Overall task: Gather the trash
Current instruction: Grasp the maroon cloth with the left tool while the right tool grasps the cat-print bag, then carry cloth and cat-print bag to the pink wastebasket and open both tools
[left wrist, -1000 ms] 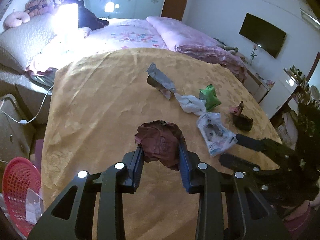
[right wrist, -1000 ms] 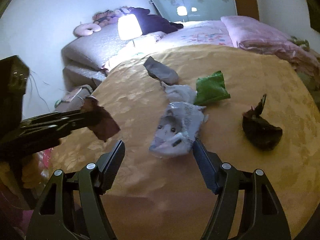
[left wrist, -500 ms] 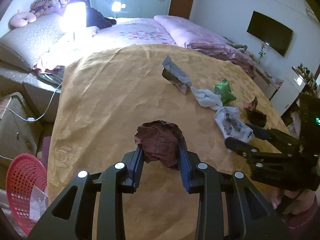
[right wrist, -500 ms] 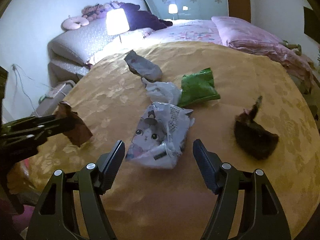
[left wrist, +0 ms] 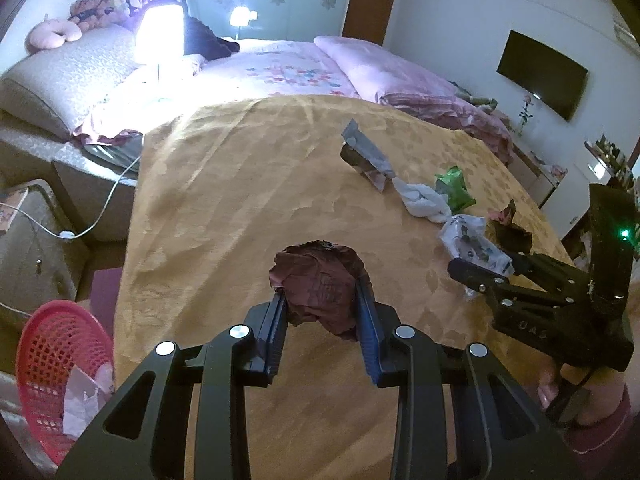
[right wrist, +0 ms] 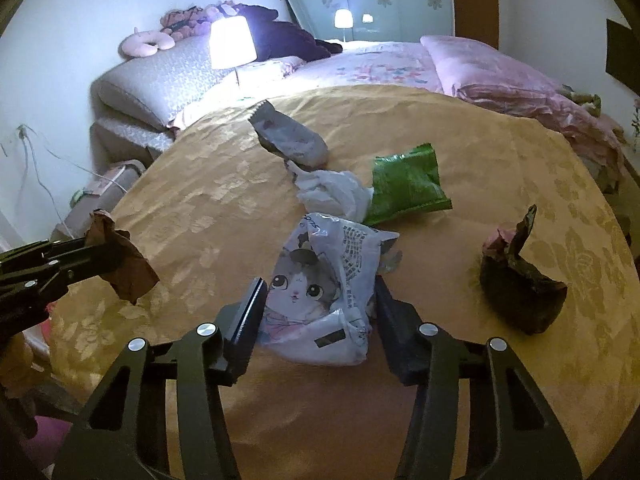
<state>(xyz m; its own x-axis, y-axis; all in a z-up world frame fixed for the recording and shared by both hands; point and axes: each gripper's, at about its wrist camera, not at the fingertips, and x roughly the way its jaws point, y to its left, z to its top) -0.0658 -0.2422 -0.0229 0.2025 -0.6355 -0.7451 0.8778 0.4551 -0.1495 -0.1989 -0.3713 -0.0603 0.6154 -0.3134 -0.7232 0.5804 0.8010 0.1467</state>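
Observation:
My left gripper (left wrist: 320, 312) is shut on a crumpled dark brown wrapper (left wrist: 316, 280) and holds it above the gold tablecloth (left wrist: 220, 200). Seen from the right wrist, that wrapper (right wrist: 124, 268) hangs at the left. My right gripper (right wrist: 320, 300) is closing on a white bag with a cat print (right wrist: 324, 280). The bag lies on the cloth, and both pads touch its sides. Beyond it lie a white plastic scrap (right wrist: 332, 192), a green packet (right wrist: 404, 188), a grey wrapper (right wrist: 288, 138) and, to the right, a dark brown wrapper (right wrist: 516, 280).
A red mesh basket (left wrist: 60, 360) with paper scraps in it stands on the floor, below the table's left edge. Behind the table are a bed with pink bedding (left wrist: 320, 68) and a lit lamp (right wrist: 232, 42). A cable (left wrist: 100, 216) runs across the floor at the left.
The right gripper's jaws have narrowed from wide apart to the sides of the cat-print bag, and it has edged forward and down. The left gripper still holds its wrapper.

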